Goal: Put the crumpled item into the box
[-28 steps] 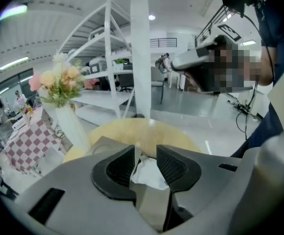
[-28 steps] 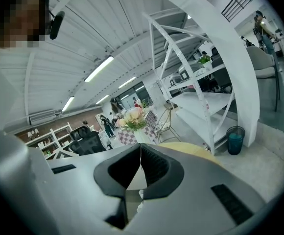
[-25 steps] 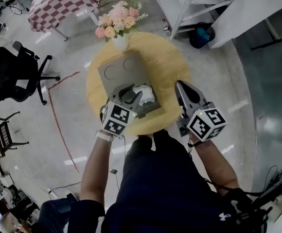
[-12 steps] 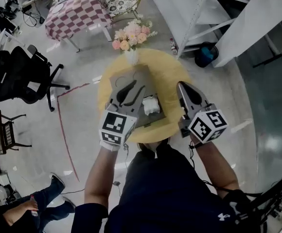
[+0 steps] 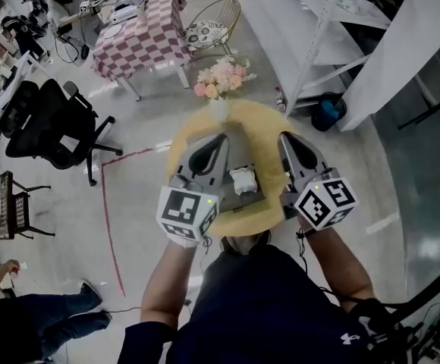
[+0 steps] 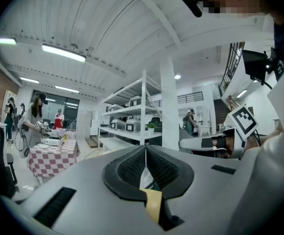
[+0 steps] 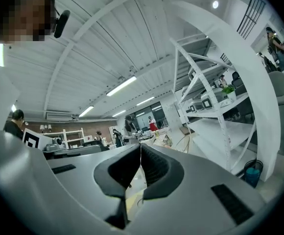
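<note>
A crumpled white item (image 5: 244,180) lies inside the grey box (image 5: 237,157) on the round yellow table (image 5: 265,120). Held level above the box's left side, my left gripper (image 5: 220,138) (image 6: 145,148) has just been closing its jaws; they now meet with nothing between them. To the right of the box, my right gripper (image 5: 284,136) (image 7: 140,148) is also level and shut, empty as well. Both gripper views look out across the room, not at the table.
A vase of pink flowers (image 5: 221,78) stands at the table's far edge. Beyond are a checkered table (image 5: 140,32), a wire chair (image 5: 209,25), white shelving (image 5: 334,44) and a blue bin (image 5: 330,112). A black office chair (image 5: 53,123) stands at the left.
Both grippers have risen away from the table. The left one, open over the box beside the crumpled item before, is now shut and empty. The item stays in the box.
</note>
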`<move>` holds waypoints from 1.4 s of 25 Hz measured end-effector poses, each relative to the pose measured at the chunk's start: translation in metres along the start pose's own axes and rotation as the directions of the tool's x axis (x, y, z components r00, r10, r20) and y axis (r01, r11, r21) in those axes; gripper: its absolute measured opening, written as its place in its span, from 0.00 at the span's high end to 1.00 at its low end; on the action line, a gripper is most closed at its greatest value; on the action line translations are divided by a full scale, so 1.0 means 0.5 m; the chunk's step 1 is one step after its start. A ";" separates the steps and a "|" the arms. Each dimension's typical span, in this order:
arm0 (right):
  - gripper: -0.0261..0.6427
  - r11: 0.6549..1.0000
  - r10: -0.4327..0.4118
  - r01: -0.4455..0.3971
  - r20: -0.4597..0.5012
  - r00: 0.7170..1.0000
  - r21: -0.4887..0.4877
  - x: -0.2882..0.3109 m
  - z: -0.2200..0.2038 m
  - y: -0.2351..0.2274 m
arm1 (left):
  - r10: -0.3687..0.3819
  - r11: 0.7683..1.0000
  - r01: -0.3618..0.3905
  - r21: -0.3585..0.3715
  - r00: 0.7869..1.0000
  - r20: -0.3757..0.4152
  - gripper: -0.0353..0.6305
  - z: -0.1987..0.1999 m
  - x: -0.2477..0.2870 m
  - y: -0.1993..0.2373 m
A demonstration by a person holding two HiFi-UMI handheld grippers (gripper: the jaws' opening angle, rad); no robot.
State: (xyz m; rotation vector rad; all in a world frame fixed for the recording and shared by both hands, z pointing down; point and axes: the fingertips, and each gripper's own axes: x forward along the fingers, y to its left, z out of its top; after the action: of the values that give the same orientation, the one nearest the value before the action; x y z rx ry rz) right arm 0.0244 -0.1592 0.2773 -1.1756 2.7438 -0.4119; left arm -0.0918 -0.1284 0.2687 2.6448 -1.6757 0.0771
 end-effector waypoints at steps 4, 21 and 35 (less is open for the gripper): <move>0.94 0.999 0.016 -0.015 0.037 0.999 -0.033 -0.009 0.030 0.026 | 0.012 1.000 -0.013 0.020 0.999 0.042 0.92 0.038 -0.021 -0.007; 0.94 0.974 0.022 0.019 0.177 0.984 -0.226 -0.065 0.134 0.084 | 0.125 0.990 -0.134 0.036 0.975 0.185 0.92 0.119 -0.078 0.001; 0.94 0.967 0.036 0.007 0.163 0.986 -0.256 -0.082 0.125 0.086 | 0.117 0.992 -0.122 0.018 0.974 0.192 0.92 0.105 -0.080 -0.004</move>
State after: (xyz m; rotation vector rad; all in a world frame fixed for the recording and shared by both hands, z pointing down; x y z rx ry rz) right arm 0.0369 -0.1136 0.2056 -1.1825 2.7149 0.0457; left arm -0.1052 -0.0931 0.2143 2.6449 -1.9039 -0.1569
